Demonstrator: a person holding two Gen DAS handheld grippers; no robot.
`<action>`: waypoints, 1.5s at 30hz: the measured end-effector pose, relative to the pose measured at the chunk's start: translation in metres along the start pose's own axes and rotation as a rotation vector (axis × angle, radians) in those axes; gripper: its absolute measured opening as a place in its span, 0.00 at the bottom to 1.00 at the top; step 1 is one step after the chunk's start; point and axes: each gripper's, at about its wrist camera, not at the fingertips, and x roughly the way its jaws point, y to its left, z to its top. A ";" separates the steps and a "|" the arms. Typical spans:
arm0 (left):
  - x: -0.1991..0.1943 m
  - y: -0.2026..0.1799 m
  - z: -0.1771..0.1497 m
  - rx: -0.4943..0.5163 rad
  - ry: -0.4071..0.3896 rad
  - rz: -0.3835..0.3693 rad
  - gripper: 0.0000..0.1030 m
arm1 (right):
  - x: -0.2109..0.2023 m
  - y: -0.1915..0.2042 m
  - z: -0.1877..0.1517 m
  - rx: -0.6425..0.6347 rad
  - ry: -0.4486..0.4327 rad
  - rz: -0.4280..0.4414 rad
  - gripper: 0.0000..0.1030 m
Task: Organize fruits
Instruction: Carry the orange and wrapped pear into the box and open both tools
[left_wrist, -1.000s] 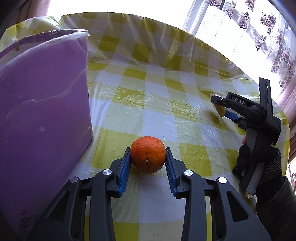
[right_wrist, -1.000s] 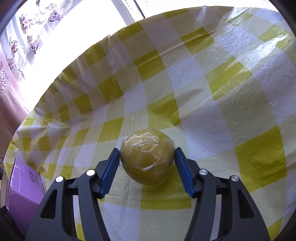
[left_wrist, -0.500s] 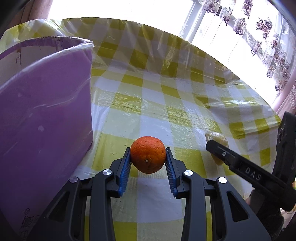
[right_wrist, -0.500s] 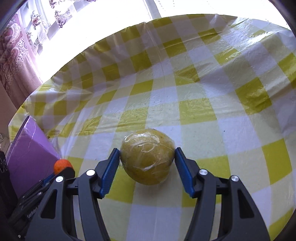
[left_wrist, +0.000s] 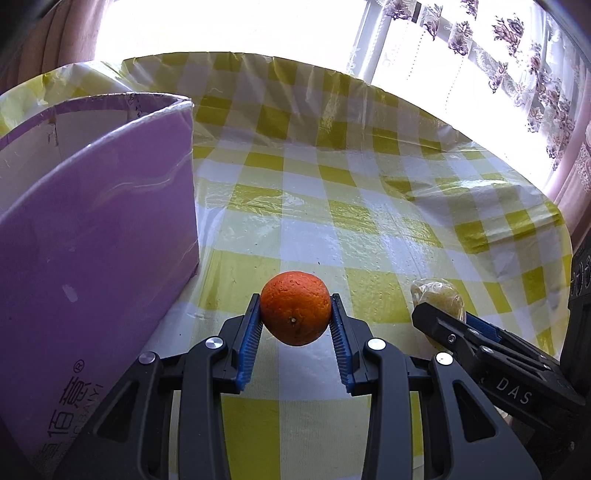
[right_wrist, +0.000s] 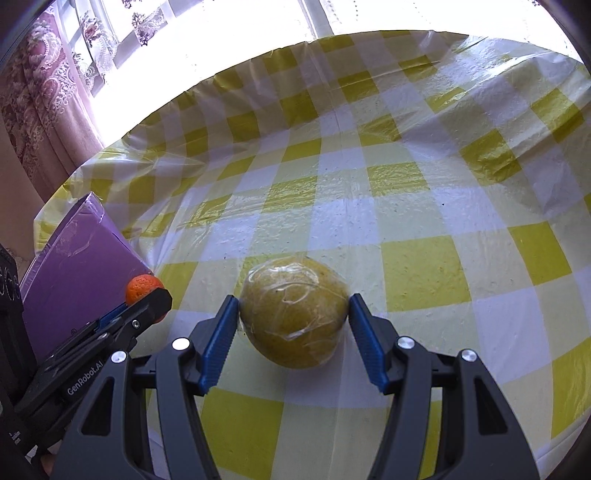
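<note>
My left gripper (left_wrist: 295, 308) is shut on an orange (left_wrist: 295, 307), held just above the checked tablecloth. My right gripper (right_wrist: 293, 312) is shut on a yellow-green fruit wrapped in clear film (right_wrist: 293, 312), also lifted off the cloth. In the left wrist view the wrapped fruit (left_wrist: 439, 295) and the right gripper's fingers (left_wrist: 443, 325) show close by at the lower right. In the right wrist view the orange (right_wrist: 142, 288) and the left gripper's fingers (right_wrist: 147, 306) show at the left. A purple open-topped box (left_wrist: 99, 236) stands just left of the orange.
The yellow-and-white checked tablecloth (left_wrist: 369, 206) under clear plastic covers the round table. Its far edge runs below a bright window with flowered curtains (left_wrist: 535, 74). The purple box (right_wrist: 77, 266) sits at the table's left side in the right wrist view.
The right gripper with the wrapped fruit has swung in toward the left gripper and the purple box. The left gripper has shifted slightly, so more of the box's open top shows. Both grips are unchanged.
</note>
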 end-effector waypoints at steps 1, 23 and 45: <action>-0.003 -0.002 -0.002 0.018 -0.005 0.007 0.34 | -0.001 0.000 -0.001 0.003 0.001 0.000 0.60; -0.091 -0.013 0.010 0.090 -0.163 0.091 0.34 | -0.028 0.026 0.001 0.008 -0.067 0.101 0.60; -0.270 0.115 -0.011 -0.072 -0.608 0.639 0.34 | -0.105 0.257 0.006 -0.461 -0.283 0.433 0.60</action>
